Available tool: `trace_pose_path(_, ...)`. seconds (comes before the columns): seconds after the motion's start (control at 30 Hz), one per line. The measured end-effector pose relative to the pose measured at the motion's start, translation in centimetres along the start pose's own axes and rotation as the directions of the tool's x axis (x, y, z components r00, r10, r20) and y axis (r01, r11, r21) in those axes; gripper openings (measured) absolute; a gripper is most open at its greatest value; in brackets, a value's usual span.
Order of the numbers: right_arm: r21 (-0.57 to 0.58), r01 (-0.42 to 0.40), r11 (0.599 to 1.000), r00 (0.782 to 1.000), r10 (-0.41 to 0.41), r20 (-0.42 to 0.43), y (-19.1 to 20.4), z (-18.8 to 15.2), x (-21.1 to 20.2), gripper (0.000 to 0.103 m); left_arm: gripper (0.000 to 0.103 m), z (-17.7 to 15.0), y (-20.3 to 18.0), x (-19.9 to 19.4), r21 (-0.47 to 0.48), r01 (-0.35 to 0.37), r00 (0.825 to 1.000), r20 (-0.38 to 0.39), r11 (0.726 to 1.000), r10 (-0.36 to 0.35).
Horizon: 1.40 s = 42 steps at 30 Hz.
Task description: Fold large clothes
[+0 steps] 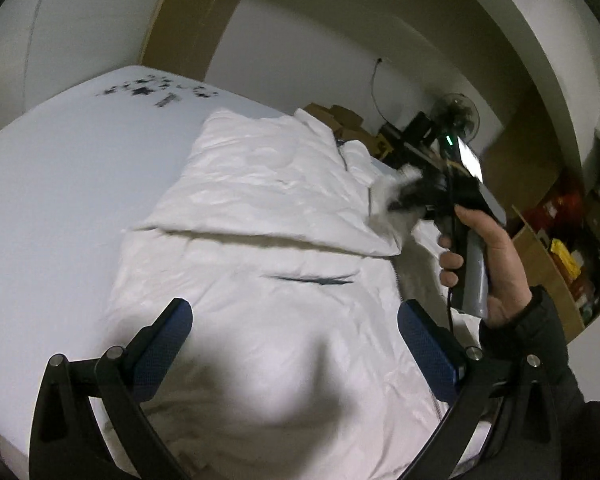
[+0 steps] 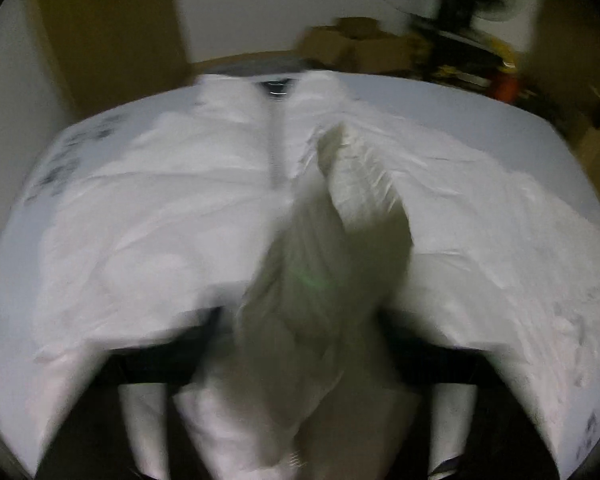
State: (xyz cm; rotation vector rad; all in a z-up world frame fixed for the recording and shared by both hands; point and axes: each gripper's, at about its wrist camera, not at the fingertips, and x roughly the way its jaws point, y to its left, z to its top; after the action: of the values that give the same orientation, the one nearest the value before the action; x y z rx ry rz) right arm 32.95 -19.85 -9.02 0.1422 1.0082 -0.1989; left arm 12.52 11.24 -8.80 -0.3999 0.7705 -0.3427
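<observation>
I am partway through folding a white padded jacket [image 1: 260, 208] that lies spread over a white-covered bed [image 1: 60, 160]. In the left wrist view the jacket fills the centre of the frame, with one sleeve or side panel already laid across the body as a flap in the upper middle, a dark pocket slit [image 1: 311, 279] just below it.

My left tongs [image 1: 296, 332] stand wide apart at the bottom of that frame, blue pads [image 1: 168, 344] on either side, nothing between them; they hang over the jacket's lower body.

My right tongs [image 1: 399, 200] sit at the right of the same frame, held by a hand [image 1: 483, 264] in a dark sleeve, and they are clamped together on a bunch of the white fabric. The right wrist view is badly blurred, yet it shows a ridge of cloth [image 2: 331, 248] rising up the middle of the frame from the tongs, with the zip line [image 2: 275, 152] running toward the collar at the top centre.

So I judge the step in hand is carrying the jacket's other side over toward the middle. The next move calls for drawing that pinched cloth across the body, laying it flat to match the first flap, then letting go without dragging the layers beneath. The free left tongs could pin the body meanwhile.
</observation>
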Motion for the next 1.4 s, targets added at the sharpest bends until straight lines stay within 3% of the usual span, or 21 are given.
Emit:
trace_pose_path(0.1, 0.194, -0.084, 0.977, 0.992, 0.1, -0.074, -4.5, -0.8, 1.8, 0.013, 0.103, -0.6, 1.0, -1.6, -0.009, -0.002, 1.0, 0.014, 1.0, 0.002)
trace_pose_path(0.2, 0.348, -0.176, 0.921, 0.968, 0.226, -0.109, -9.3, -2.6, 3.6, 0.035, 0.103, -0.9, 1.1, -1.9, 0.006, -0.008, 1.0, -0.006, 1.0, 0.008)
trace_pose_path(0.27, 0.41, -0.311, 0.858, 0.924, 0.373, -0.08, -11.7, -3.5, 4.2, 0.037, 0.103, -0.9, 1.0, -2.1, 0.011, -0.01, 1.0, -0.009, 1.0, 0.01)
trace_pose_path(0.3, 0.435, -0.333, 0.837, 0.914, 0.399, -0.069, -12.6, -3.8, 3.7, 0.042, 0.103, -0.7, 0.8, -2.1, 0.015, -0.013, 1.0, -0.008, 1.0, 0.013)
trace_pose_path(0.37, 0.477, -0.364, 0.8, 0.917, 0.396, 0.036, -14.2, -4.4, 0.8, 0.048, 0.103, -0.2, 0.1, -1.9, 0.028, -0.014, 1.0, -0.007, 1.0, 0.015)
trace_pose_path(0.43, 0.407, -0.411, 0.816, 0.912, 0.37, 0.179, -13.9, -3.7, -2.6, 0.048, 0.103, 0.1, -0.8, -1.5, 0.045, -0.024, 1.0, -0.011, 0.999, 0.024)
trace_pose_path(0.5, 0.31, -0.423, 0.852, 0.905, 0.382, 0.184, -11.9, -2.3, -3.0, 0.048, 0.103, 0.5, -2.1, -1.0, 0.065, -0.025, 0.999, -0.021, 0.998, 0.026)
trace_pose_path(0.57, 0.268, -0.445, 0.855, 0.895, 0.438, 0.089, -9.4, -1.0, -0.1, 0.047, 0.103, 0.7, -4.2, -1.1, 0.087, -0.019, 0.999, -0.026, 0.996, 0.022)
trace_pose_path(0.63, 0.223, -0.343, 0.912, 0.921, 0.373, -0.109, -7.2, -1.0, 4.6, 0.044, 0.103, 0.8, -6.3, -1.3, 0.118, -0.012, 0.999, -0.037, 0.993, 0.016)
trace_pose_path(0.67, 0.212, -0.333, 0.919, 0.921, 0.365, -0.137, -6.7, -1.2, 5.9, 0.044, 0.103, 0.8, -7.6, -1.5, 0.142, 0.005, 0.999, -0.054, 0.99, 0.002)
trace_pose_path(0.73, 0.194, -0.361, 0.912, 0.917, 0.385, -0.104, -7.1, -1.3, 4.8, 0.047, 0.103, 0.8, -9.4, -2.0, 0.187, 0.016, 0.997, -0.073, 0.982, -0.002)
trace_pose_path(0.77, 0.21, -0.404, 0.89, 0.9, 0.428, -0.084, -8.2, -1.7, 3.3, 0.052, 0.103, 0.8, -10.5, -2.1, 0.216, 0.005, 0.997, -0.08, 0.976, 0.012)
trace_pose_path(0.83, 0.274, -0.489, 0.828, 0.863, 0.505, 0.013, -12.3, -2.9, -0.4, 0.086, 0.103, 1.3, -12.6, -1.9, 0.257, 0.004, 0.993, -0.117, 0.966, 0.027)
trace_pose_path(0.93, 0.403, -0.533, 0.744, 0.843, 0.506, 0.179, -21.3, -5.9, -6.1, 0.095, 0.103, 3.4, -16.8, -0.3, 0.267, 0.068, 0.983, -0.182, 0.961, -0.019)
trace_pose_path(1.03, 0.493, -0.495, 0.715, 0.868, 0.436, 0.239, -29.3, -9.3, -9.9, 0.095, 0.103, 5.3, -22.4, 4.9, 0.299, 0.084, 0.975, -0.219, 0.951, -0.017)
trace_pose_path(1.07, 0.522, -0.466, 0.714, 0.885, 0.383, 0.265, -32.4, -10.7, -11.4, 0.095, 0.103, 5.7, -24.5, 7.9, 0.33, 0.074, 0.977, -0.213, 0.941, -0.002)
trace_pose_path(1.17, 0.565, -0.37, 0.738, 0.927, 0.249, 0.281, -38.2, -12.8, -13.8, 0.095, 0.103, 6.0, -29.7, 17.2, 0.432, -0.063, 0.985, -0.12, 0.9, 0.127)
trace_pose_path(1.23, 0.624, -0.279, 0.73, 0.957, 0.158, 0.243, -41.9, -13.9, -13.7, 0.095, 0.103, 5.3, -32.1, 23.3, 0.513, -0.159, 0.973, -0.063, 0.843, 0.221)
trace_pose_path(1.27, 0.655, -0.244, 0.715, 0.967, 0.13, 0.218, -43.5, -14.1, -12.9, 0.095, 0.103, 4.9, -32.8, 25.8, 0.54, -0.195, 0.962, -0.055, 0.818, 0.266)
trace_pose_path(1.37, 0.753, -0.164, 0.638, 0.986, 0.084, 0.143, -48.6, -14.8, -10.5, 0.094, 0.103, 3.9, -33.0, 30.9, 0.561, -0.225, 0.941, -0.087, 0.797, 0.327)
trace_pose_path(1.4, 0.771, -0.173, 0.613, 0.985, 0.095, 0.145, -50.1, -15.0, -9.6, 0.09, 0.103, 3.6, -32.9, 31.8, 0.565, -0.232, 0.937, -0.089, 0.792, 0.338)
